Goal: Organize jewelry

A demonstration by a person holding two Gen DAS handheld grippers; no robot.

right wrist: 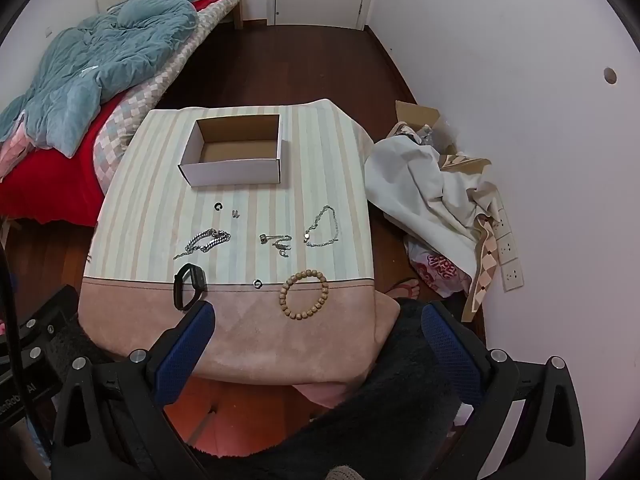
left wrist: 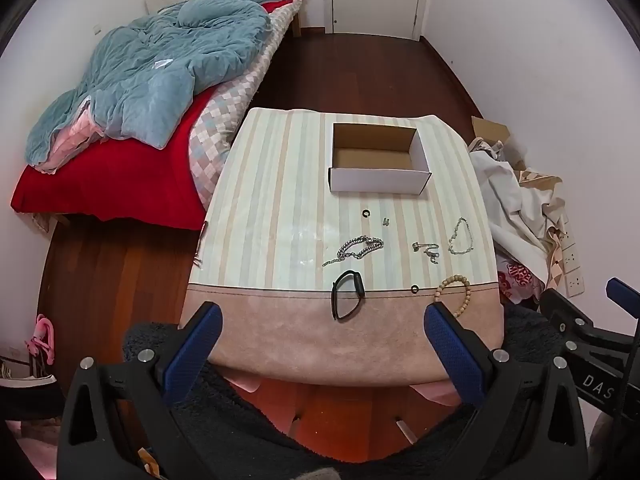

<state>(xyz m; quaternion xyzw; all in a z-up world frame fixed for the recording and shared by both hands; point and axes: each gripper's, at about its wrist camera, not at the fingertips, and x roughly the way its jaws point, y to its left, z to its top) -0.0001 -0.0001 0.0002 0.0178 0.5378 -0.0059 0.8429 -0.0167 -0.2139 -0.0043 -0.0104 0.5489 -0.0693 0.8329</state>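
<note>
The room was a bedroom with dark wood flooring, and from my left claw's camera a bed [left wrist: 132, 128] under a rumpled teal quilt ran along the wall beside a table draped in a striped cloth [left wrist: 280, 184] with a pink border. A white cardboard box [left wrist: 379, 170], open-topped and with nothing in it, sat toward the far edge. In front of it lay the jewelry: a small dark ring [left wrist: 366, 213], a chunky silver chain [left wrist: 356, 250], a tangle of thin chain [left wrist: 427, 249], a looped silver bracelet [left wrist: 461, 237], a black watch band [left wrist: 347, 294] and a wooden bead bracelet [left wrist: 454, 295]. My left gripper [left wrist: 323, 330] hung over the near border, jaws spread wide, holding nothing

From my right claw's camera the same cloth [right wrist: 152, 200] filled the middle, the box [right wrist: 236, 156] far back, a heap of pale fabric [right wrist: 420, 188] on the floor to the right. The bead bracelet [right wrist: 304, 295] lay just ahead, a tiny ring [right wrist: 257, 283] beside it, the watch band [right wrist: 189, 286] near my left finger. My right gripper [right wrist: 318, 326] was also wide apart and empty
</note>
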